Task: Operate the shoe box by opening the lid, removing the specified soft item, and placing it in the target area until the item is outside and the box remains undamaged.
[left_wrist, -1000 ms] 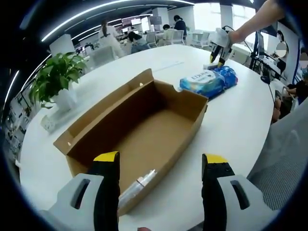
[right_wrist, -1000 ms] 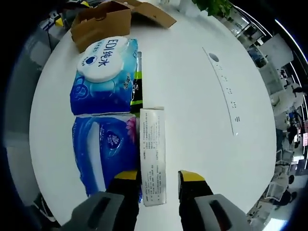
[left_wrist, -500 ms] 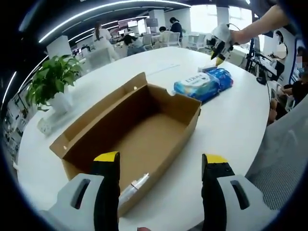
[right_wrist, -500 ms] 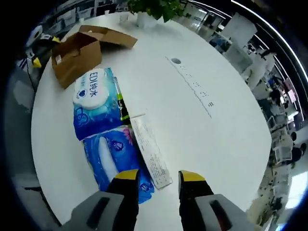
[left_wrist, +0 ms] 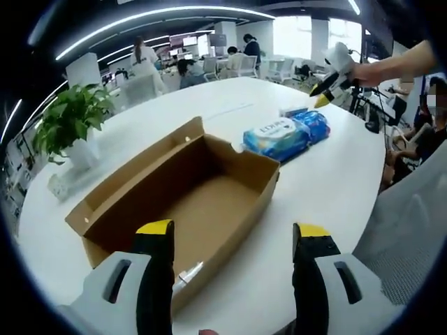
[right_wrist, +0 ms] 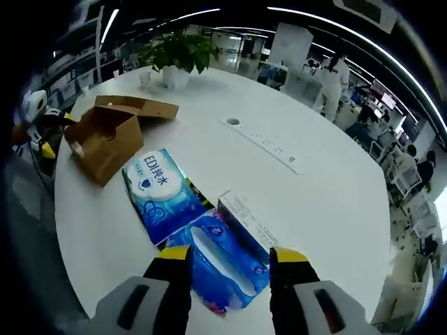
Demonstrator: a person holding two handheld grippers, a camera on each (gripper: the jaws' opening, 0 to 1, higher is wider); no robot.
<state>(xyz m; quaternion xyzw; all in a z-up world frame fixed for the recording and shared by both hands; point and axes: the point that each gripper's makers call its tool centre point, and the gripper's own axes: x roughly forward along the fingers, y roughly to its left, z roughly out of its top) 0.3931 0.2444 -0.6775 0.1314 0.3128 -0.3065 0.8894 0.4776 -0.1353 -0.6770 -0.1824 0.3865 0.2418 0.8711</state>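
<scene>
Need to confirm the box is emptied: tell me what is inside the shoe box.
In the left gripper view the shoe box stands open with its bare cardboard floor showing and no item on it. The near corner is hidden behind the left gripper's fingers.

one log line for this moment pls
box: open, empty | packs: on table | left gripper: open at box | right gripper: open over packs

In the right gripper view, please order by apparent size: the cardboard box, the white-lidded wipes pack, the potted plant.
1. Cardboard box
2. Wipes pack, nearly as large but nearer, so uncertain
3. Potted plant, farthest away
</scene>
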